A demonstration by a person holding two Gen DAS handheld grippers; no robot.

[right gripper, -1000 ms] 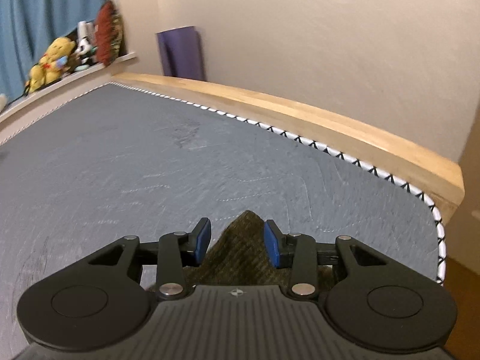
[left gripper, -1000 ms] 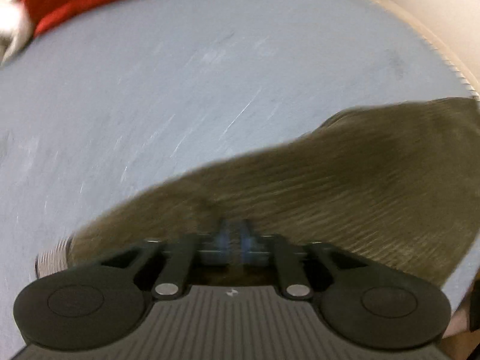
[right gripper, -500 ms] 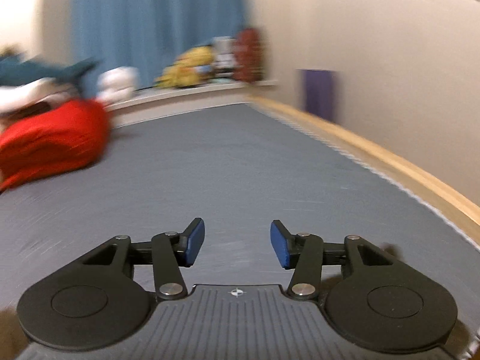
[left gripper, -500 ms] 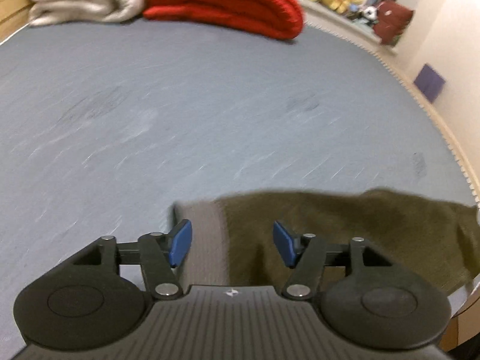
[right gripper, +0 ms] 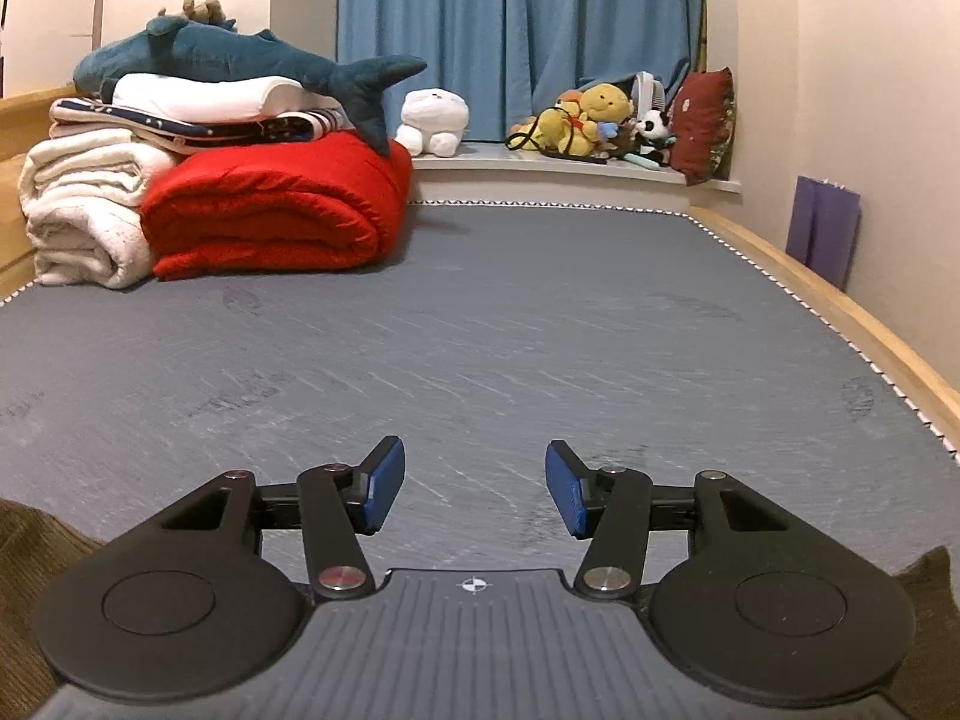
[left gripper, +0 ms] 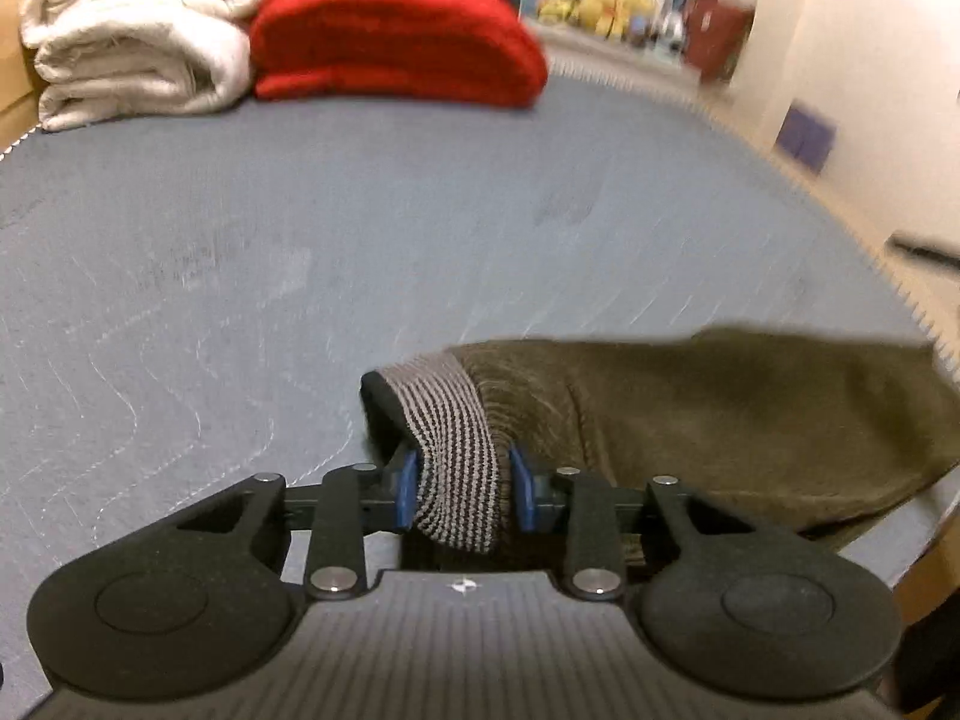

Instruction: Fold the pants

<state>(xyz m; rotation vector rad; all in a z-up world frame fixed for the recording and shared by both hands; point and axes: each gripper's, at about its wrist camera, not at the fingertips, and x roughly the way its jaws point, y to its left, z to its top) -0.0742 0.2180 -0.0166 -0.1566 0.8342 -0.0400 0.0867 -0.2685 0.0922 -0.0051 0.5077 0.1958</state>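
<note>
Left gripper (left gripper: pixel 462 495) is closing on the striped ribbed cuff (left gripper: pixel 453 444) of the olive-brown knit pants (left gripper: pixel 738 420); right gripper (right gripper: pixel 474 489) is opening, nothing between its jaws, above the grey quilted mattress (right gripper: pixel 480 330).

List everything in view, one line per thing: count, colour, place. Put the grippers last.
pants: one, olive with a striped grey waistband, near edge of the mattress
mattress: one, grey-blue, fills both views
red blanket: one, folded, far left
white blanket: one, folded, left of the red one
shark plush: one, dark blue, atop the bedding pile
curtain: blue, behind the ledge
left gripper: black, blue pads, jaws closing around the waistband
right gripper: black, blue pads, jaws opening, nothing between them
</note>
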